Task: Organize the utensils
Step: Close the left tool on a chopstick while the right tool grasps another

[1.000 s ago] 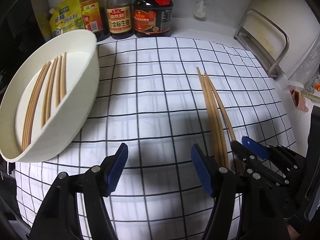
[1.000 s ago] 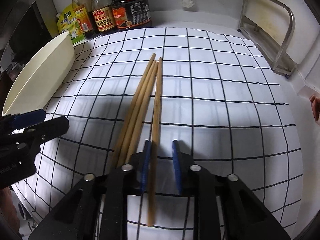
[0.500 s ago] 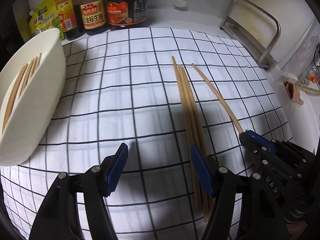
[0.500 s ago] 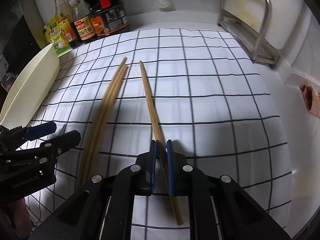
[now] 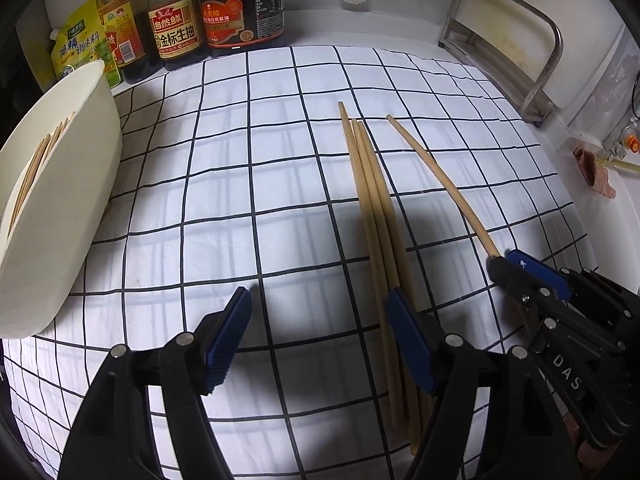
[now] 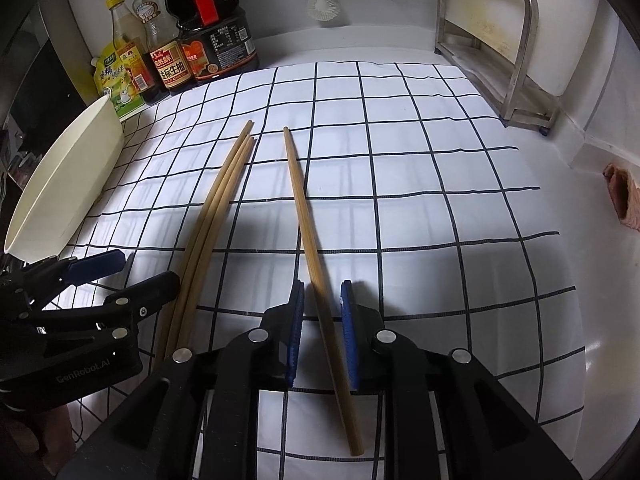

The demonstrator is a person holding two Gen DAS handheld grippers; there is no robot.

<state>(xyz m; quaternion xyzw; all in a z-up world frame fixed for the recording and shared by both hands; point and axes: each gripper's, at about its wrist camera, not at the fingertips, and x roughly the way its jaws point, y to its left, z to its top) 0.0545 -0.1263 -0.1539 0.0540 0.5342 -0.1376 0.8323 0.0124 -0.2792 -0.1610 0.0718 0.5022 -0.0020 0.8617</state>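
Three wooden chopsticks [image 5: 374, 216] lie together on the checked cloth; they also show in the right wrist view [image 6: 208, 216]. A fourth chopstick [image 6: 308, 224] lies apart to their right, between the parted jaws of my right gripper [image 6: 322, 320], which is open around it. It also shows in the left wrist view [image 5: 440, 184]. My left gripper [image 5: 320, 336] is open and empty, its right finger over the three chopsticks. A white oval bowl [image 5: 68, 216] at the left holds several chopsticks [image 5: 36, 164].
Sauce bottles [image 5: 208, 8] and a yellow pouch [image 5: 76, 48] stand at the back left. A steel rack [image 5: 508, 52] stands at the back right. A pink item [image 6: 622, 196] lies on the counter to the right of the cloth.
My right gripper shut on the single chopstick, swung it away from the other three, and has now opened around it. The left gripper stayed open, shifting slightly.
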